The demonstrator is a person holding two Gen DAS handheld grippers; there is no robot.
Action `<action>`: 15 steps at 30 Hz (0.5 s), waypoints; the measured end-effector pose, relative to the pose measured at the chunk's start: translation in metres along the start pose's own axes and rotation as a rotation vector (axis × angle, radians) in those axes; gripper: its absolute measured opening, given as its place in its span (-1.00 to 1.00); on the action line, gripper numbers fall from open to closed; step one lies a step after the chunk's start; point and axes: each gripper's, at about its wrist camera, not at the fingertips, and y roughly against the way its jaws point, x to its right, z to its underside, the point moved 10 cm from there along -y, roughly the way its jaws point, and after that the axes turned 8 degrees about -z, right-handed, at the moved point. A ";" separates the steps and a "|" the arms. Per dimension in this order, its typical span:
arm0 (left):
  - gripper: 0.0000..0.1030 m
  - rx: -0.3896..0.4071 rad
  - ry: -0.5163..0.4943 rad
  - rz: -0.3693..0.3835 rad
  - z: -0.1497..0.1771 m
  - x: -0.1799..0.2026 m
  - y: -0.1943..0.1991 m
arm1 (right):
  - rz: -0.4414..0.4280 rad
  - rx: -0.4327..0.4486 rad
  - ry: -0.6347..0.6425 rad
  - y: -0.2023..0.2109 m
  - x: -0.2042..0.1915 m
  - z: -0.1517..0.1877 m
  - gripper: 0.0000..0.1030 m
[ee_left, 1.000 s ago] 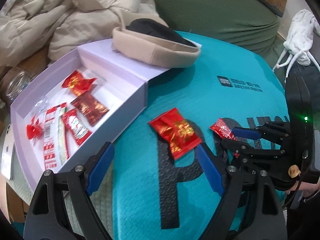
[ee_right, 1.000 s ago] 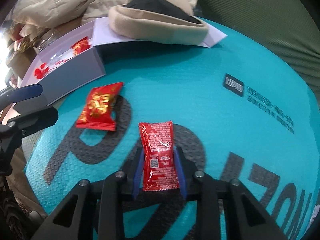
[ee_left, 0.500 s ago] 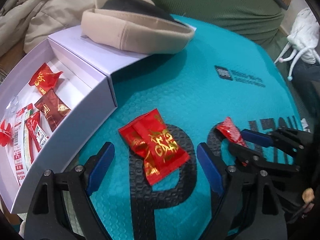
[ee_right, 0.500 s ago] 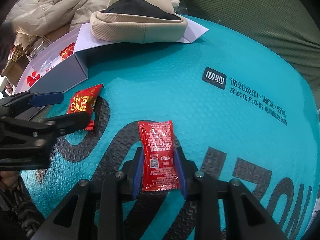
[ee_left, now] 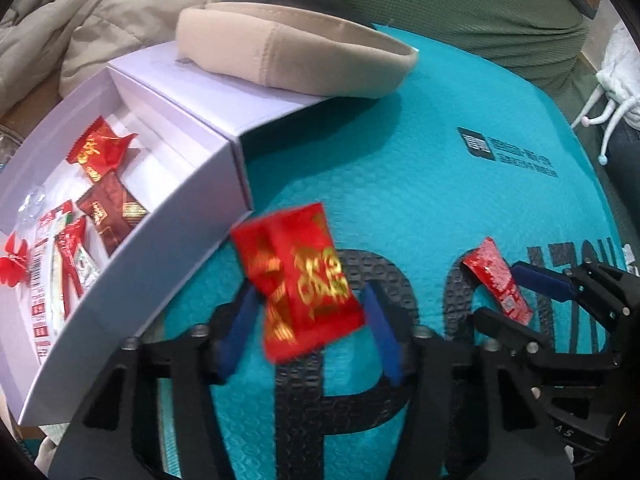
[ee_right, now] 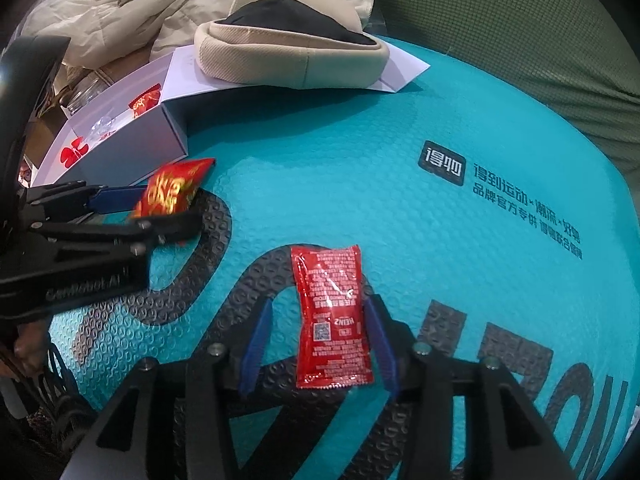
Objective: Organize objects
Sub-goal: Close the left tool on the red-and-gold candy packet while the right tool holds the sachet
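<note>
A red and gold candy packet (ee_left: 304, 280) lies on the teal mat (ee_left: 420, 184), between the blue pads of my left gripper (ee_left: 308, 320); the jaws stand partly closed around it with small gaps each side. It also shows in the right wrist view (ee_right: 172, 190). A red ketchup sachet (ee_right: 332, 316) lies on the mat between the pads of my right gripper (ee_right: 320, 344), which is open with a gap on the left side. The sachet shows in the left wrist view (ee_left: 496, 280). An open white box (ee_left: 208, 184) at the left holds several red packets (ee_left: 100, 152).
A beige and black hat (ee_left: 288, 48) rests on the box's lid. Crumpled beige bedding (ee_right: 160, 8) lies behind the box. Green fabric (ee_left: 460, 4) lies behind the mat. A white drawstring bag (ee_left: 616, 80) hangs at the far right.
My left gripper moved forward and narrowed around the candy packet. My right gripper opened; its pads no longer squeeze the ketchup sachet.
</note>
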 end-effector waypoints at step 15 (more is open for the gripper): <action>-0.13 -0.018 -0.076 0.083 0.048 -0.015 0.026 | -0.091 -0.031 0.102 0.002 -0.045 0.011 -0.55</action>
